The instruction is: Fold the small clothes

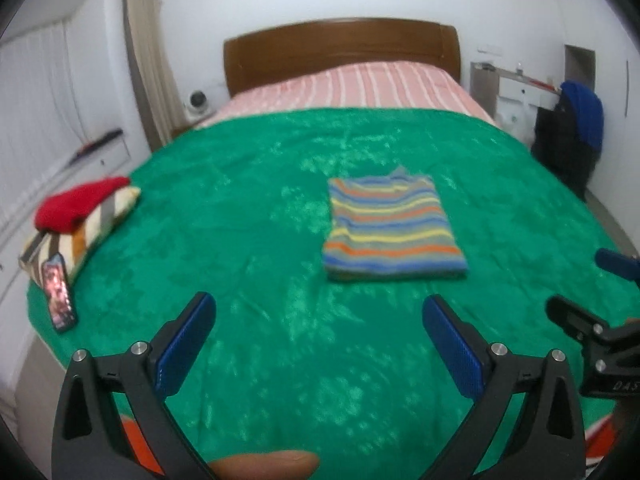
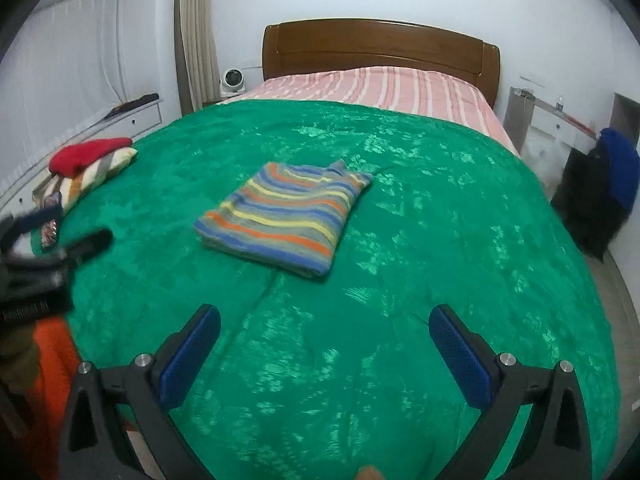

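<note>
A striped garment (image 1: 390, 226) in blue, orange, yellow and grey lies folded into a neat rectangle on the green blanket (image 1: 260, 240); it also shows in the right wrist view (image 2: 286, 220). My left gripper (image 1: 318, 308) is open and empty, held above the blanket in front of the garment. My right gripper (image 2: 324, 320) is open and empty, also short of the garment. The right gripper shows at the right edge of the left wrist view (image 1: 588, 292). The left gripper shows at the left edge of the right wrist view (image 2: 68, 232).
A red folded garment (image 1: 78, 202) lies on a striped cushion (image 1: 86, 232) at the bed's left edge, with a phone (image 1: 60, 292) leaning beside it. A wooden headboard (image 1: 340, 48) and pink striped sheet (image 1: 360, 84) are at the far end. A chair with dark clothes (image 1: 572, 136) stands right.
</note>
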Motion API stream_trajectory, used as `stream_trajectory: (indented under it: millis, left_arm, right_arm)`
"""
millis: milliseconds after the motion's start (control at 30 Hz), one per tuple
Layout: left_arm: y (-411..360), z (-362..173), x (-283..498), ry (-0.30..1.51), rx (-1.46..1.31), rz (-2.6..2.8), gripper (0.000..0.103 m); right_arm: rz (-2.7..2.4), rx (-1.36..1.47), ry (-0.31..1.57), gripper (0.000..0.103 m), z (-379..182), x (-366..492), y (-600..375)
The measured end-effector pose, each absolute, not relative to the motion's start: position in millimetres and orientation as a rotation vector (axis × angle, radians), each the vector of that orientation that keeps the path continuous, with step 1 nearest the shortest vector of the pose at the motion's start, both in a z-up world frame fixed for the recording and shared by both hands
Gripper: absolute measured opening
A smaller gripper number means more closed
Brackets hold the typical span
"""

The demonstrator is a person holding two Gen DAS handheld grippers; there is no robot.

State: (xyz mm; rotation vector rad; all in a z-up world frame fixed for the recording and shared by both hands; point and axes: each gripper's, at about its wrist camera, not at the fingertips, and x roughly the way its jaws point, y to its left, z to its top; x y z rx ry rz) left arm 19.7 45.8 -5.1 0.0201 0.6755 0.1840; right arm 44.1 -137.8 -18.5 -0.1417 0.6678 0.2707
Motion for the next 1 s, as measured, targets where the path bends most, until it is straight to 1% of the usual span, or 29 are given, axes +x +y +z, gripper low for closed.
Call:
stream_trajectory:
  millis: [200, 333, 533, 800, 1000]
  left_arm:
    - [40.2, 2.9, 11.8, 0.685, 0.023, 0.178, 0.103]
    - [37.1, 4.2, 12.5, 0.726, 0.018, 0.159, 0.103]
    - [34.5, 3.7, 11.8, 0.75, 0.022, 0.165, 0.103]
    - [41.1, -3.6, 13.0, 0.762, -0.011, 0.197, 0.103]
    - [37.7, -4.4, 11.4, 0.743, 0.007, 0.207, 0.103]
  right_arm:
    - [0.258, -0.128, 0.694, 0.103, -7.6, 34.6, -135.7]
    - [0.269, -0.118, 0.714, 0.103, -5.9, 28.1, -133.1]
    - [0.257, -0.147, 0.658, 0.103, 5.7, 19.5, -128.9]
    - [0.215, -0.159, 0.692, 0.103, -9.5, 22.1, -134.8]
    - [0.21, -0.147, 0.69, 0.103, -8.7, 23.1, -137.6]
